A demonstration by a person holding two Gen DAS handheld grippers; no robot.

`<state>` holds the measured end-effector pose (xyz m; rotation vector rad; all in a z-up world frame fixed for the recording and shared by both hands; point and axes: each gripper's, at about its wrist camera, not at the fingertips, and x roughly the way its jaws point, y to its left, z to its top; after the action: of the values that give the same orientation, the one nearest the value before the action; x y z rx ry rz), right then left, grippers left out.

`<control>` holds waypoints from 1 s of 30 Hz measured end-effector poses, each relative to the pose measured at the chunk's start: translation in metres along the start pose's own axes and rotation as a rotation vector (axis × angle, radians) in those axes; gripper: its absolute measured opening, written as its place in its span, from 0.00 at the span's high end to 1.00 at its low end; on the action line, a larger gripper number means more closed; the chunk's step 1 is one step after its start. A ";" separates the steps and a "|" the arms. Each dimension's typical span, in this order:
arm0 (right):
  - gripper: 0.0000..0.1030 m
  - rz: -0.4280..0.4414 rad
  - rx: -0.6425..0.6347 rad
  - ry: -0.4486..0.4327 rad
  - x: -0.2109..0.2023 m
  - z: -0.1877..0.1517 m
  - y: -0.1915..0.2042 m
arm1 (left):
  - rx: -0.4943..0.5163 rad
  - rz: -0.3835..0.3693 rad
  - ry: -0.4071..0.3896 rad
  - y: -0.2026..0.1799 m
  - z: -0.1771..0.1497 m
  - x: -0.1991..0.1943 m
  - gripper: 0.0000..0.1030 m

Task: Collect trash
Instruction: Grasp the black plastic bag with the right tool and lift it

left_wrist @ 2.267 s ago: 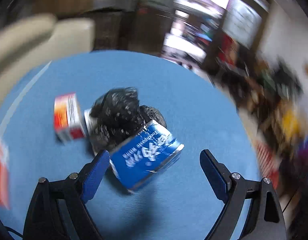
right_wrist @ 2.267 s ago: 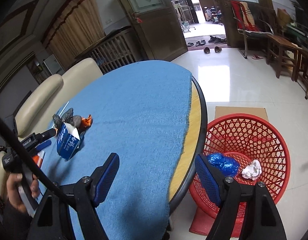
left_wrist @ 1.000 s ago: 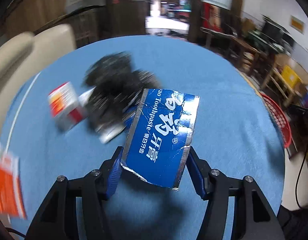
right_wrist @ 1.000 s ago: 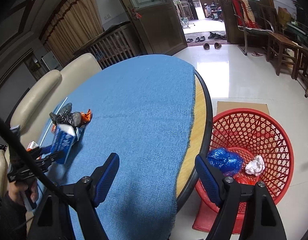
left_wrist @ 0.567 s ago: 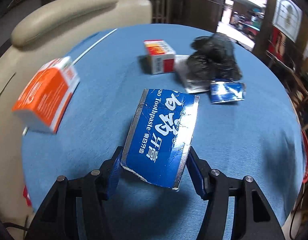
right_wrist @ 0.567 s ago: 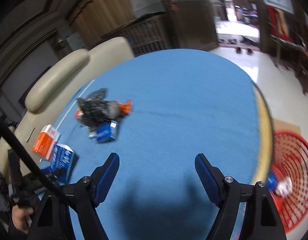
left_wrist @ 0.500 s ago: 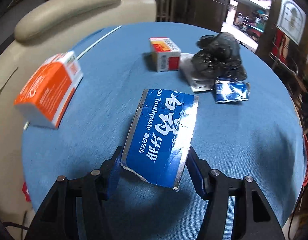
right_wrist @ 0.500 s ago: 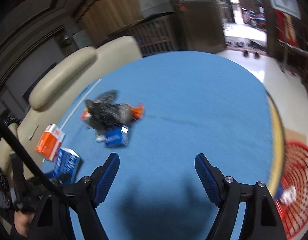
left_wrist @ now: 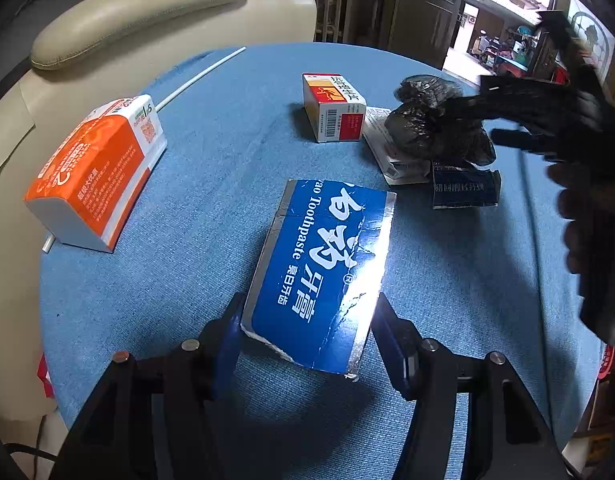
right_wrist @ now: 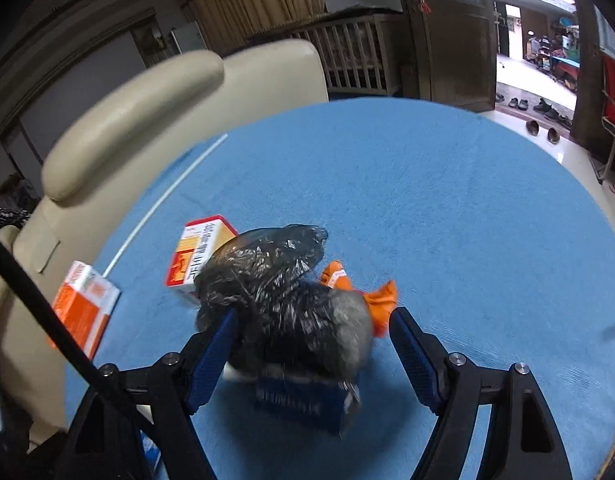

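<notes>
My left gripper (left_wrist: 307, 332) is shut on a torn blue toothpaste box (left_wrist: 323, 264) and holds it over the blue tablecloth (left_wrist: 211, 168). My right gripper (right_wrist: 311, 344) is open, its fingers on either side of a crumpled black plastic bag (right_wrist: 283, 300), which also shows in the left wrist view (left_wrist: 435, 124). A small blue carton (right_wrist: 303, 400) lies under the bag's near side; it also shows in the left wrist view (left_wrist: 463, 190). An orange wrapper (right_wrist: 367, 296) sticks out to the bag's right.
A red and white box (left_wrist: 335, 106) stands left of the bag. An orange and white carton (left_wrist: 95, 172) lies at the table's left edge beside a white straw (left_wrist: 199, 76). A cream sofa (right_wrist: 147, 108) sits behind the table. A white packet (left_wrist: 387, 148) lies under the bag.
My right gripper has swung from over the red basket across the table and closed in on the black bag. My left gripper keeps hold of the toothpaste box and has pulled back from the pile.
</notes>
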<state>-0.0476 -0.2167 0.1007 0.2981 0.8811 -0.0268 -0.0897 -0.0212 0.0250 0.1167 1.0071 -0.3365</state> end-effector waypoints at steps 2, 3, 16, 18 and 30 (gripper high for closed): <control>0.22 0.003 0.000 0.029 0.014 0.001 0.003 | 0.002 -0.002 0.001 0.001 0.000 0.000 0.39; 0.22 0.007 0.001 0.039 0.019 0.000 0.004 | 0.004 -0.003 0.001 0.001 0.000 0.000 0.39; 0.80 0.058 0.008 -0.006 -0.011 -0.002 -0.003 | 0.022 0.029 0.000 -0.007 -0.004 0.000 0.39; 0.80 0.066 0.009 -0.003 -0.019 -0.007 -0.009 | 0.015 0.026 0.001 -0.005 -0.004 -0.001 0.39; 0.14 0.112 -0.040 0.129 -0.069 -0.080 -0.029 | 0.021 0.028 -0.002 -0.005 -0.004 -0.002 0.38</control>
<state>-0.1568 -0.2297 0.0986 0.3143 0.9902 0.1147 -0.0953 -0.0245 0.0248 0.1498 0.9992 -0.3216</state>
